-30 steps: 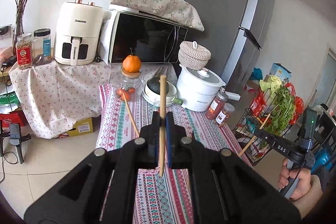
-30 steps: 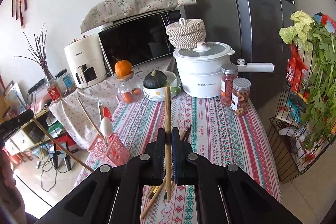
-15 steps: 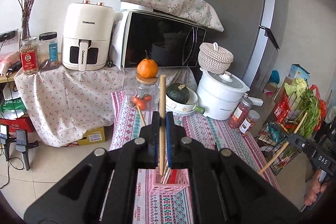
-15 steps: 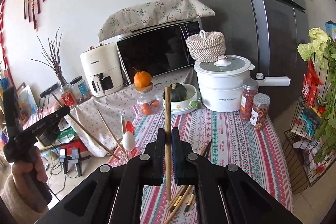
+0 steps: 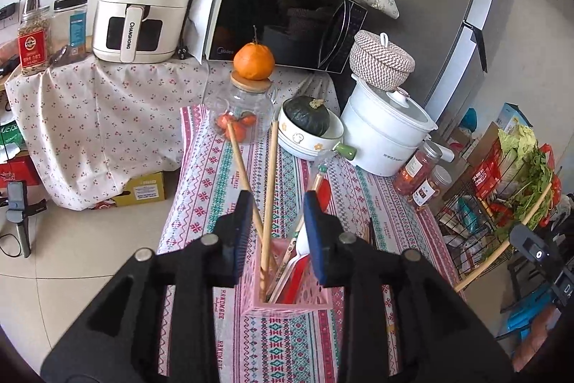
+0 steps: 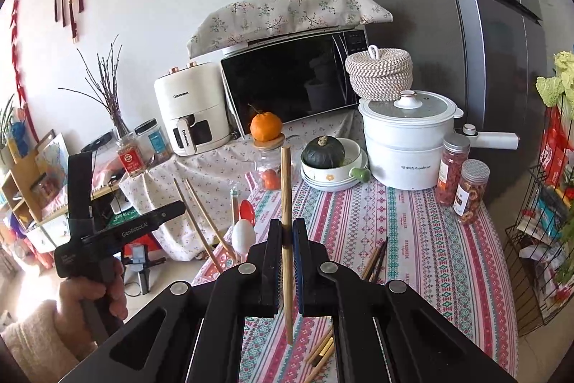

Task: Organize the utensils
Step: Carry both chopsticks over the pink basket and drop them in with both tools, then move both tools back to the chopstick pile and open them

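Opening its jaws above the pink perforated plastic utensil basket, the left gripper is letting go of a pale wooden chopstick, which is now leaning inside the basket beside another chopstick and some red and white spoons, no pad pressing on it. The right gripper is pinching a second wooden chopstick upright in tightly pressed jaws over the striped patterned worktop, so its delivery looks to be the next step. That move is calling for the left gripper to clear away first, since the basket is sitting near the worktop's left edge and loose chopsticks are lying just beside the path.
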The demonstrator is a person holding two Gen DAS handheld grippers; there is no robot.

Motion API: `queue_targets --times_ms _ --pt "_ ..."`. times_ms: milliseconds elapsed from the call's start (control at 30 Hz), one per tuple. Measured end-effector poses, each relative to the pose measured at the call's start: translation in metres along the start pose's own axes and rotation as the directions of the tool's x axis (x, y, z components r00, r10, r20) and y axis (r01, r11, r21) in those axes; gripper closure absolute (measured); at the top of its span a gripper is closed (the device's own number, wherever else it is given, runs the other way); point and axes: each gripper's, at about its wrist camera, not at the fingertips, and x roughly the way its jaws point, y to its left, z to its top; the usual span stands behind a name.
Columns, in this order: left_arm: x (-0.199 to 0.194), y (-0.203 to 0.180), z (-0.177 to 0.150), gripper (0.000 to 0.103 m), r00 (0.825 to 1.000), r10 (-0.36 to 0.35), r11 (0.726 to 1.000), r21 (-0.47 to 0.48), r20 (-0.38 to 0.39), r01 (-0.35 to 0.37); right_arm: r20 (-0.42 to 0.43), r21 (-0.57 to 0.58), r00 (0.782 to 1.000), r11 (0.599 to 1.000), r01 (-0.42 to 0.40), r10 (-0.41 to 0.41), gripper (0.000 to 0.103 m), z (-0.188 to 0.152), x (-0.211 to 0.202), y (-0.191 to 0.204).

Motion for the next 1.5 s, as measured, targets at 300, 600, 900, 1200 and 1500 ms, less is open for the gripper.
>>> queue_targets --times_ms 300,600,900,1200,1500 --pt "-0.012 0.004 -0.011 0.039 0.998 0.02 1.0 0.02 -0.058 -0.019 0.071 0.041 0.997 0.998 -0.045 0.042 0.097 0.017 0.009 0.017" --pt "-0.018 0.02 -0.03 0.021 0.987 0.075 0.994 0.088 -0.14 -0.063 0.148 0.084 0.986 0.993 -0.088 0.075 0.097 0.031 0.029 0.033" --pt "-0.009 0.029 -0.04 0.02 0.973 0.106 0.991 0.098 -0.207 -0.087 0.065 0.046 0.997 0.998 -0.038 0.035 0.097 0.016 0.079 0.046" --pt "-0.007 0.021 -0.045 0.019 0.97 0.11 0.989 0.124 -0.218 -0.084 -0.065 0.022 0.998 1.0 -0.022 0.023 0.097 -0.005 0.119 0.049" --pt "-0.006 0.012 -0.047 0.019 0.968 0.121 0.985 0.147 -0.222 -0.089 -0.064 0.038 0.997 0.998 -0.043 0.045 0.054 -0.003 0.112 0.046"
